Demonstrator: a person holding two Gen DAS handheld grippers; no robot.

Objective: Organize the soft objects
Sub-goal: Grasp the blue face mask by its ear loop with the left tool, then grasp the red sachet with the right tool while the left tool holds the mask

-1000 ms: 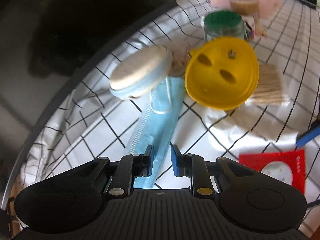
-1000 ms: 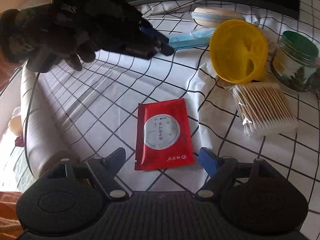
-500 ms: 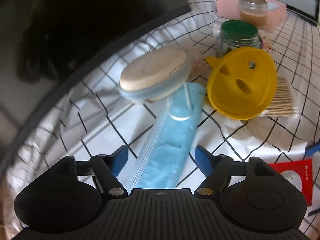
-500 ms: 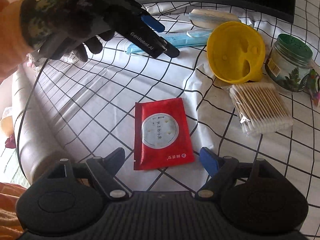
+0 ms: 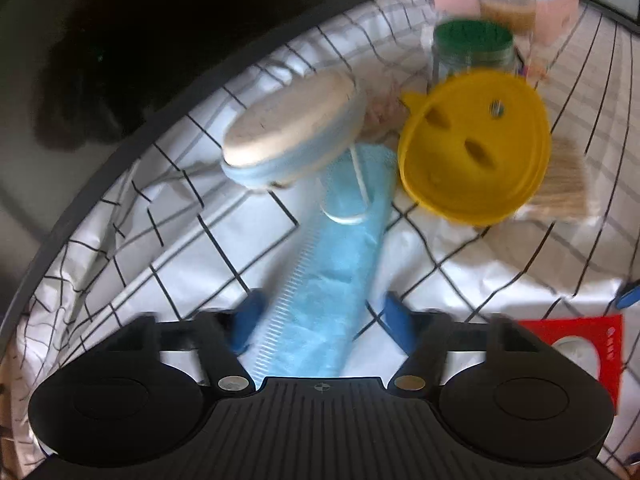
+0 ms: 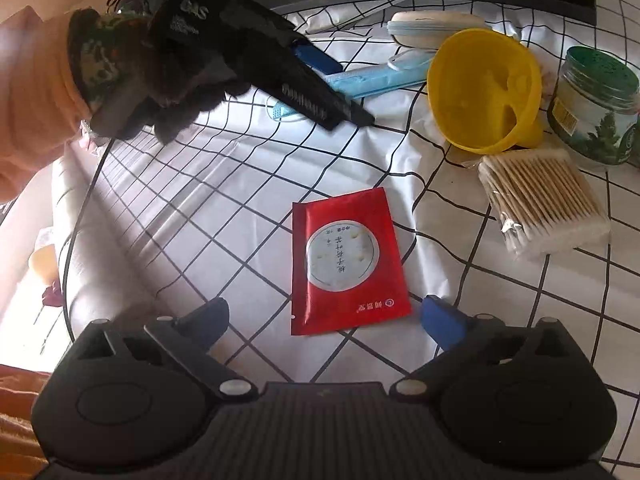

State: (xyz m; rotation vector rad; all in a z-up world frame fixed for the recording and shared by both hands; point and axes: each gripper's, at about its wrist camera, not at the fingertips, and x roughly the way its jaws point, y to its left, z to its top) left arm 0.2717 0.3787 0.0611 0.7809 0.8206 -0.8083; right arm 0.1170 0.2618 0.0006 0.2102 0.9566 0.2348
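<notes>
A folded blue face mask (image 5: 336, 264) lies on the checked cloth, its near end between the open fingers of my left gripper (image 5: 322, 322). A blue-and-beige sponge (image 5: 292, 132) lies at its far end. In the right wrist view the mask (image 6: 372, 78) sits under the left gripper (image 6: 344, 92). A red sachet (image 6: 346, 258) lies flat just ahead of my open, empty right gripper (image 6: 326, 318). A pack of cotton swabs (image 6: 544, 204) lies to the right.
A yellow funnel (image 5: 476, 148) lies beside the mask. Behind it stand a green-lidded jar (image 5: 474, 52), a second jar and a pink box (image 5: 560, 0). The round table's dark rim (image 5: 100, 184) curves along the left.
My left gripper opened from nearly shut to wide and moved forward over the mask's near end. The right gripper stayed open over the red sachet.
</notes>
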